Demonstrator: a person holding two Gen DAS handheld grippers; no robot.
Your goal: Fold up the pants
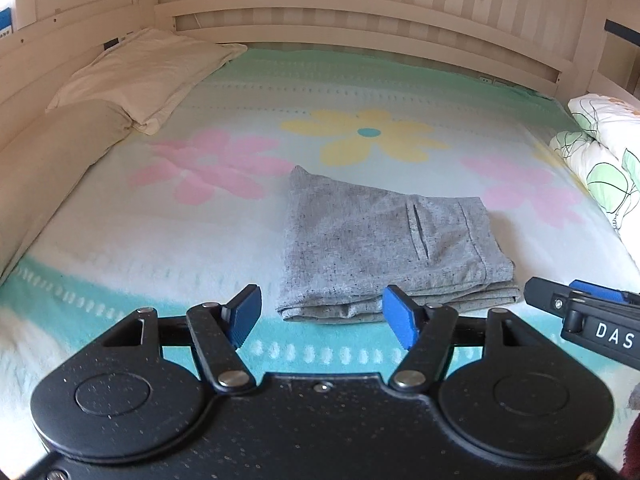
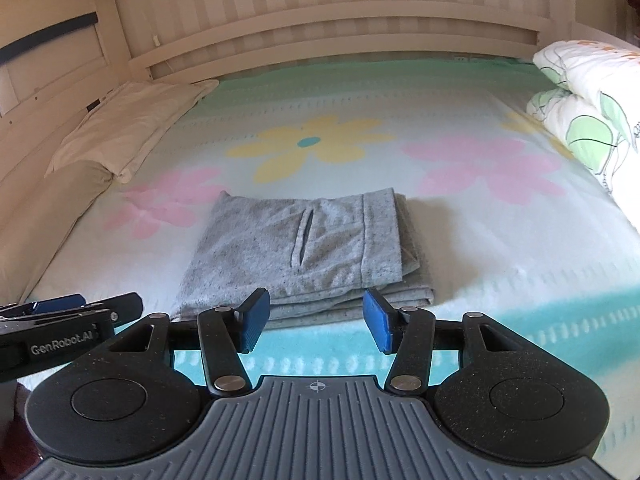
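Left gripper [image 1: 322, 316] spread wide, empty, low centre of frame; right gripper [image 2: 316, 318] same. Pants [image 1: 384, 240] mid-frame on bedspread [image 1: 160, 240] – grey knit, folded into stacked rectangle, looks light, floppy, not slippery. Best grab: near layered edge, pinch all plies. Pillows [image 1: 140, 68] far left, quilt [image 2: 592, 120] far right – open room all round.

Your left gripper [image 1: 322, 314] sits at the bottom middle with its blue fingers wide apart, holding nothing. Just above it, the gray pants [image 1: 384, 248] lie folded on the flowery bed cover [image 1: 160, 240]. Your right gripper [image 1: 576, 300] pokes in at lower right.
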